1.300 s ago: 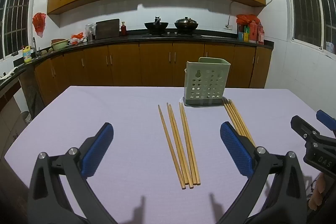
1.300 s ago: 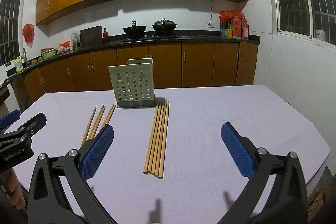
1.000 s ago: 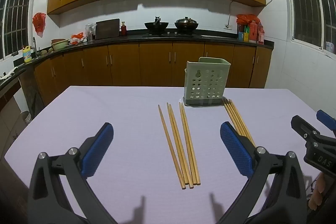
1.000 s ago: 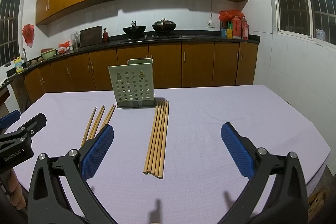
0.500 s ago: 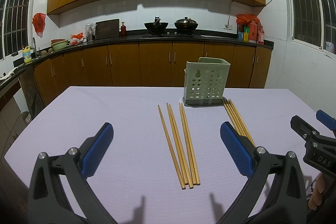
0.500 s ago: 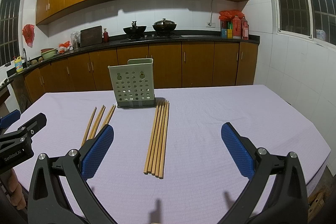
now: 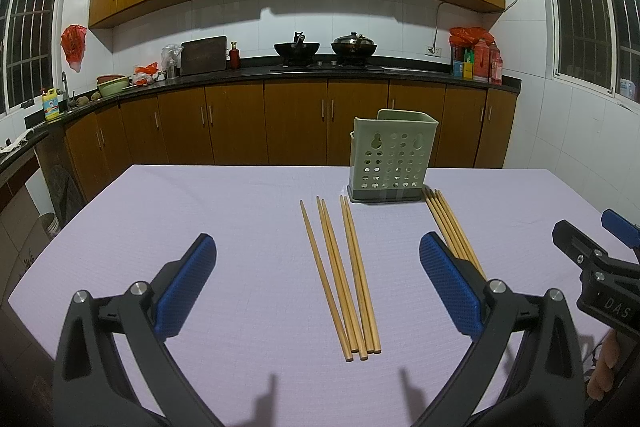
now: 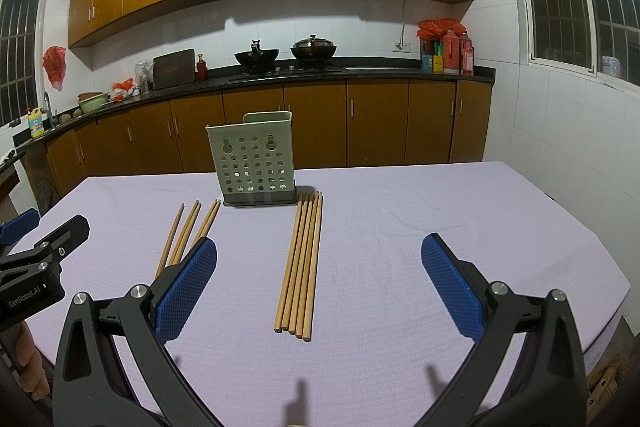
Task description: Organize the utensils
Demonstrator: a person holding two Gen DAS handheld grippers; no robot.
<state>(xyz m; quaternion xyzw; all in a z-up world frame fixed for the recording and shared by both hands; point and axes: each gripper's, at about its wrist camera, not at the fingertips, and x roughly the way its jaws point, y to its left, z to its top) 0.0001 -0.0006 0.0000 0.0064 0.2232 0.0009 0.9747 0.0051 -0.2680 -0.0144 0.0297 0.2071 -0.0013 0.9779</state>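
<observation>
Two chopstick bundles (image 7: 344,275) (image 8: 300,263) flank the holder (image 7: 390,157).

Change record, earlier views against the present: no alteration found. No shift in the position of either set of chopsticks, of the holder or of either gripper, and no change in how far the fingers are spread. Framing in the left and right wrist views matches across all moments apart from a barely visible drift. Nothing entered or removed.
</observation>
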